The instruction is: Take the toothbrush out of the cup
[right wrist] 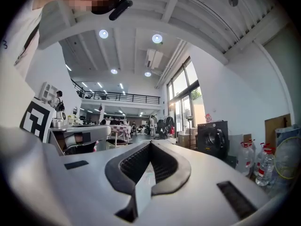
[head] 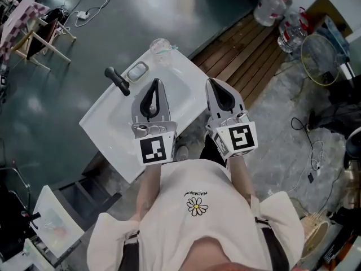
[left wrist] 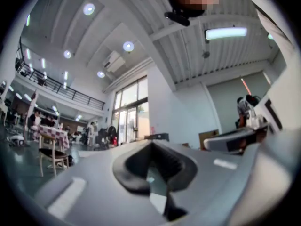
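Just beyond the person's white shirt (head: 197, 219), the left claw (head: 154, 83) and right claw (head: 210, 83) are each pressed together on nothing, side by side over a white washbasin (head: 107, 123) whose far corner carries the clear cup (head: 161, 46), its toothbrush too small to make out.

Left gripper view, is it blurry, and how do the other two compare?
Left gripper view: soft throughout, the left gripper's shut jaws smeared, the ceiling lamp glaring, black fisheye corners. Right gripper view: noticeably crisper, with the same fisheye bending and dark corners. Head view: sharp and evenly lit, the cup easy to make out.
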A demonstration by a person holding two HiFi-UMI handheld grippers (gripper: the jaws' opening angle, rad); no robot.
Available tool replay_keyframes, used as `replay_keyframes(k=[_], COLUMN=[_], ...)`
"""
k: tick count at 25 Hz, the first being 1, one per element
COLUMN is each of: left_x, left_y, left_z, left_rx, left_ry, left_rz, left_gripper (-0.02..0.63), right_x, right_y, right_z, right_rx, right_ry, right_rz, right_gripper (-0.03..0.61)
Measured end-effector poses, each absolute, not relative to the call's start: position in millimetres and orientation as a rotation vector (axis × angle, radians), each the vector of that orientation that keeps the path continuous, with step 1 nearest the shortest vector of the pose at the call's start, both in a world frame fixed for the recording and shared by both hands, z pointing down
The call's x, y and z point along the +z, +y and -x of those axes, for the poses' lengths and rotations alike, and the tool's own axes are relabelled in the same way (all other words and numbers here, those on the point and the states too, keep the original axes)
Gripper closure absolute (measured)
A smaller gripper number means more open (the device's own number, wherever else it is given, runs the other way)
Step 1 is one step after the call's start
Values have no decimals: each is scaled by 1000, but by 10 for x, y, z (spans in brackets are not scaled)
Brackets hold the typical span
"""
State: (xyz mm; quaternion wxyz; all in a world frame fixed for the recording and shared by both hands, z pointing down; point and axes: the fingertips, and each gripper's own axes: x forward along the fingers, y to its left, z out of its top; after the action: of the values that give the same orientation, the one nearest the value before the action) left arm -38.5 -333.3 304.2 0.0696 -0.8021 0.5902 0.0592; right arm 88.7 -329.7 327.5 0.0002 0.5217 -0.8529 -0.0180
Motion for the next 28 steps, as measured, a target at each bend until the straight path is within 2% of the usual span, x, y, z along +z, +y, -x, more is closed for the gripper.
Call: replay_keyframes(k=[7,11,21,23,25,28], left_x=[2937,2999,3152,3187,3236,3346], left_y=[-3700,-3886,-4097,-4154,-4219,-4338], left_z=[324,247,356,323,285,210], left_rx=[207,116,71,24,-33,-183], left_ry=[1871,1891,1999,1968,1914,1786], left_rz=[2303,2279,2226,2237,2254,2250], left_gripper=[606,606,603,576,517,488], right_x=[3042,2927,3039,3058,3091,3138], right_y=[-3717,-3889,-4144,-4156,-4164,-4169], right_z=[-917,-976,-1068,-1085,-1094,-1134], right_rx=[-105,-119,-32,-21,-8,9], right_ry=[-2784,-2815,-2833,-2833,-2831,-2821], right_rz=[-1486,-1452,-1429,-1426,-1424,-1427], right_gripper=[580,580,580,580,580,580])
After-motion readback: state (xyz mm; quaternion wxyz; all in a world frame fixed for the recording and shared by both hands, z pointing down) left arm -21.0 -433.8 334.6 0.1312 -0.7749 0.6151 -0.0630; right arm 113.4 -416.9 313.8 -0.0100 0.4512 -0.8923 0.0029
